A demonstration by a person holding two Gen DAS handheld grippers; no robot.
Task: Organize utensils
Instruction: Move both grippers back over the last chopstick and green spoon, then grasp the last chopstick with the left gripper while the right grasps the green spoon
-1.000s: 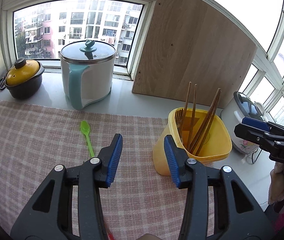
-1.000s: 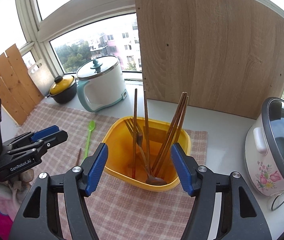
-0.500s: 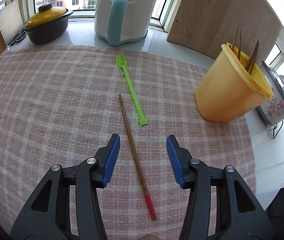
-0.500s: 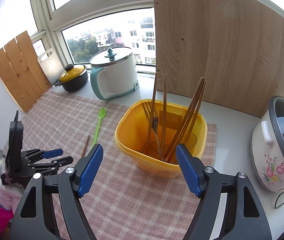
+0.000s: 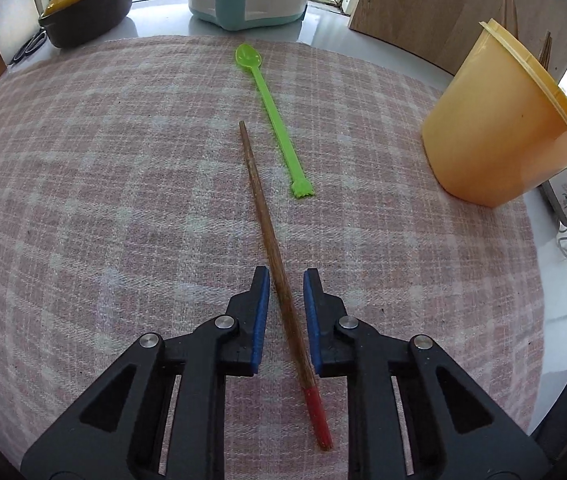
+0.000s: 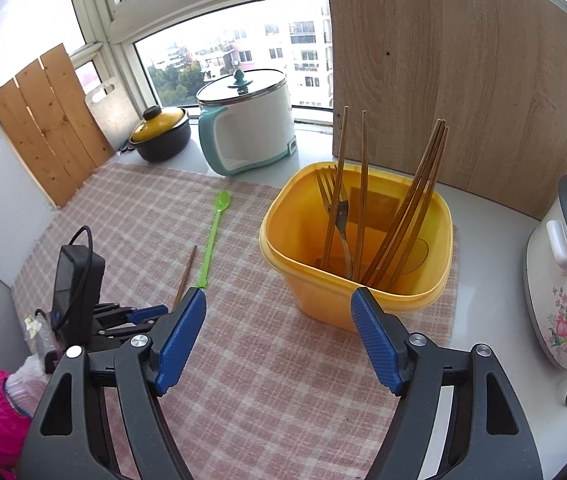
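**Ana:** Near the front edge of the checked cloth (image 5: 83, 184), the wooden chopstick (image 5: 267, 232) lies flat, its red end toward the camera and its bare tip pointing at the back edge; the left gripper (image 5: 286, 312) is straddling it just above the red part, jaws closing, with a sliver of cloth showing on each side of the stick, so I would not call it clamped yet.

**Ben:** And the other one?

**Ana:** The right gripper (image 6: 279, 340) hangs with its jaws wide apart and nothing between them, over the cloth in front of the yellow tub (image 6: 363, 292); the tub stands toward the right edge of the cloth, already holding chopsticks and a fork upright.

**Ben:** How will the stick behave?

**Ana:** Light, stiff and thin, I judge; it should not bend, but a round shaft could roll or pivot between the blue pads (image 5: 260, 320); taken this near the red end, the long front part may droop, so a hold nearer the middle would balance better.

**Ben:** Anything beside it?

**Ana:** The green plastic spoon (image 5: 271, 116) lies just beside it, on its right, nearer the back edge, not touching; it is well clear of the jaws, and looks equally light but more flexible.
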